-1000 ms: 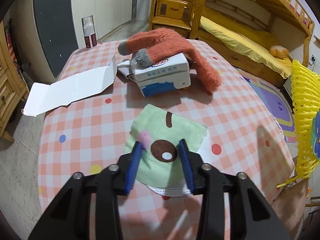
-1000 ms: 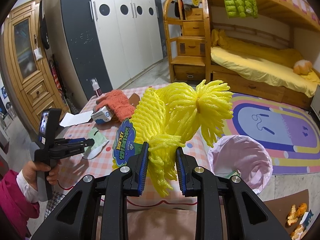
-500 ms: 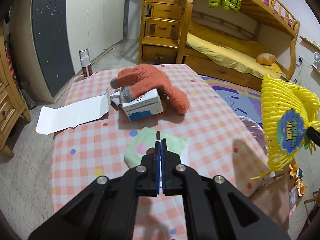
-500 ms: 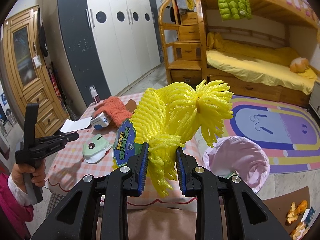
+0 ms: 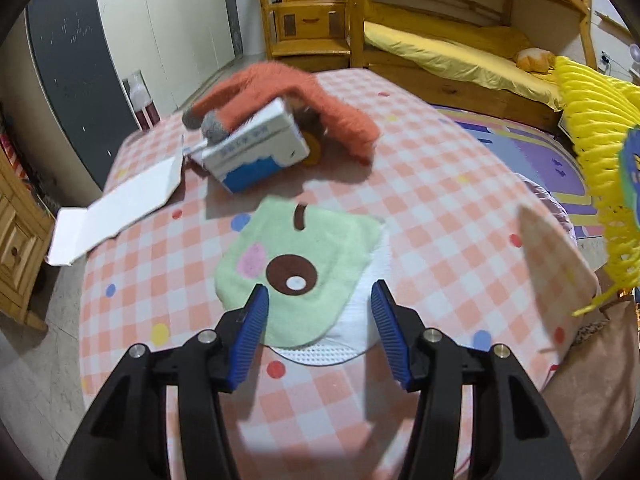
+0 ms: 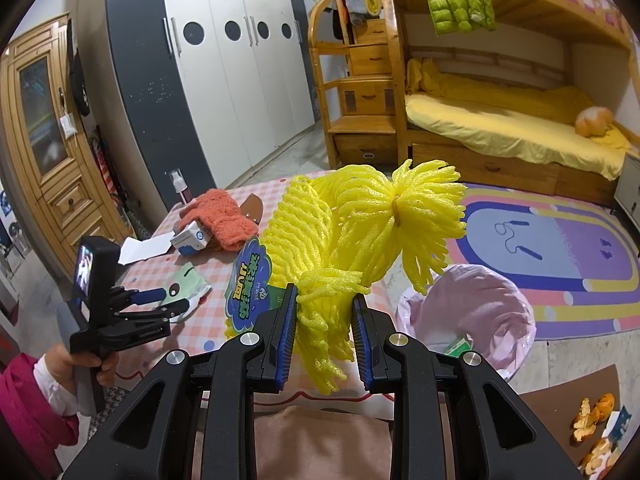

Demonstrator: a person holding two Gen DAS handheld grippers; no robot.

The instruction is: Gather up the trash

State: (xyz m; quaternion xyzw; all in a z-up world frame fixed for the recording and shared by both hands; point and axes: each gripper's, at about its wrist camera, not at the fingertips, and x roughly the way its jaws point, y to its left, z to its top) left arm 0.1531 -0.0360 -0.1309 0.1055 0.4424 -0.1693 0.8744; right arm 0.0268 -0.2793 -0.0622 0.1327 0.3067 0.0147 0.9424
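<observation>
My right gripper (image 6: 324, 336) is shut on a yellow foam fruit net (image 6: 352, 232) with a blue-green label, held above the table's near edge; the net also shows in the left wrist view (image 5: 596, 152). A bin lined with a pink bag (image 6: 468, 312) stands on the floor to the right of it. My left gripper (image 5: 318, 320) is open, low over a green cloth (image 5: 304, 256) that lies on a white face mask (image 5: 356, 320). From the right wrist view the left gripper (image 6: 168, 300) hovers at the cloth (image 6: 188, 280).
On the checked table (image 5: 440, 184) lie a blue-white carton (image 5: 256, 148) under an orange glove (image 5: 288, 92), and a flattened white box (image 5: 120, 208). A spray bottle (image 5: 140, 100) stands at the far edge. Orange peels (image 6: 592, 424) lie on the floor.
My left gripper was shut half a second ago and has opened, dropping closer over the green cloth. The right gripper keeps the net, nearly still.
</observation>
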